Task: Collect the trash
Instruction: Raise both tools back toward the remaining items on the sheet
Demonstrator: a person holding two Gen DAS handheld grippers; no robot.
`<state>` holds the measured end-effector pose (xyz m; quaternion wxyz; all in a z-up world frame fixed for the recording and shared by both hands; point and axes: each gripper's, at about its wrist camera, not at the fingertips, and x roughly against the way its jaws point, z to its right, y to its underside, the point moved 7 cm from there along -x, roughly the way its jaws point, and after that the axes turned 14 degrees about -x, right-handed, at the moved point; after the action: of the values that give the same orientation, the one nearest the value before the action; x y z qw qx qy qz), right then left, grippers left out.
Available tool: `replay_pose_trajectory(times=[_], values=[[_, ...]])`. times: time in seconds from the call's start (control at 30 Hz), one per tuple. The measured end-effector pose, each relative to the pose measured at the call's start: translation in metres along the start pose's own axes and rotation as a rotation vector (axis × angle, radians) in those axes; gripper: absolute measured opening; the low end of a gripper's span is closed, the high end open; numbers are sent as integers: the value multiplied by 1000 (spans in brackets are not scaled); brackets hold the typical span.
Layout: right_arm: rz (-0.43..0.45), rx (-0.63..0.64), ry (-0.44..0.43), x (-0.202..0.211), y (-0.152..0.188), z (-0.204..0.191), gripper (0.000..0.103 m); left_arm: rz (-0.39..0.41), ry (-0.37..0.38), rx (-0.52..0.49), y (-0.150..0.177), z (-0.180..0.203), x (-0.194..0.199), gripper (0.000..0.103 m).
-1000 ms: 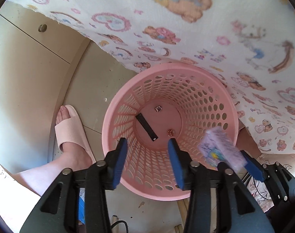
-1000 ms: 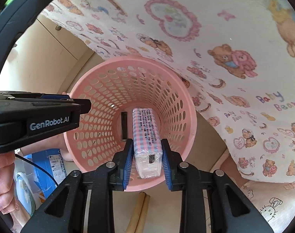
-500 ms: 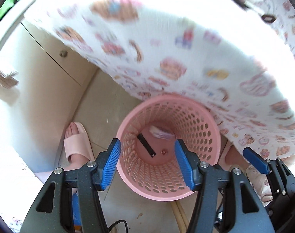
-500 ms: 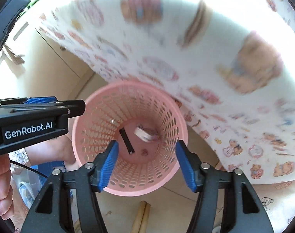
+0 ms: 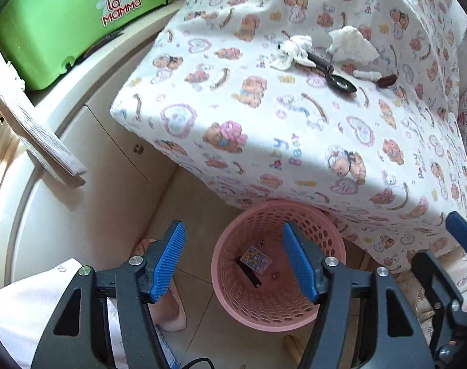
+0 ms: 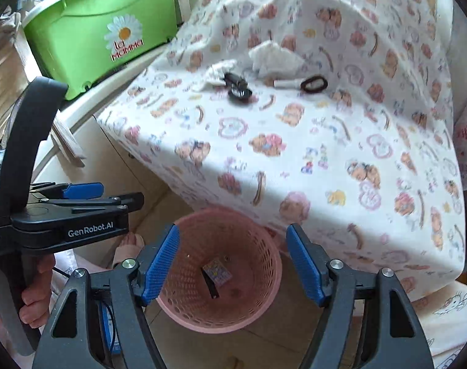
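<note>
Both grippers empty above the pink perforated plastic basket (image 5: 276,301).

The left gripper (image 5: 233,261) and right gripper (image 6: 233,264) are opening, nothing between them. In the basket lie a checked packet (image 5: 255,259) and a half-covered black strip (image 5: 249,273). Beyond, blurred, perhaps crumpled white tissues (image 6: 273,57) on the bear-print cloth (image 5: 295,123).

checkered packet (image 5: 255,259) lies flat in pink basket (image 5: 233,301).

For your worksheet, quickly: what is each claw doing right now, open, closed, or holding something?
Left claw: opening, nothing between its fingers.
Right claw: opening, empty; the patterned packet lies in the pink basket.
</note>
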<state>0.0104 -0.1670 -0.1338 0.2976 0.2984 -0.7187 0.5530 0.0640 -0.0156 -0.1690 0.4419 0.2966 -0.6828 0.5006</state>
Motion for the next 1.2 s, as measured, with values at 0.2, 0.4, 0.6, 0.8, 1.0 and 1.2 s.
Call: replay_pose_trajectory(times=[0.2, 0.4, 0.6, 0.8, 1.0, 1.2], values=[[250, -45, -20, 67, -32, -2, 83, 119, -3, -29, -36, -5, 45, 68], [334, -22, 2, 87, -93, 13, 83, 192, -30, -52, -93, -13, 69, 76], [379, -27, 24, 79, -145, 32, 88, 288, -47, -39, -143, -21, 95, 84], [376, 11, 39, 67, -174, 37, 91, 349, -55, -42, -175, -23, 100, 90], [342, -11, 68, 40, -178, 49, 91, 333, -68, -28, -173, -27, 74, 91], [195, -21, 82, -14, -150, 66, 91, 242, -44, 17, -165, -32, 32, 91]])
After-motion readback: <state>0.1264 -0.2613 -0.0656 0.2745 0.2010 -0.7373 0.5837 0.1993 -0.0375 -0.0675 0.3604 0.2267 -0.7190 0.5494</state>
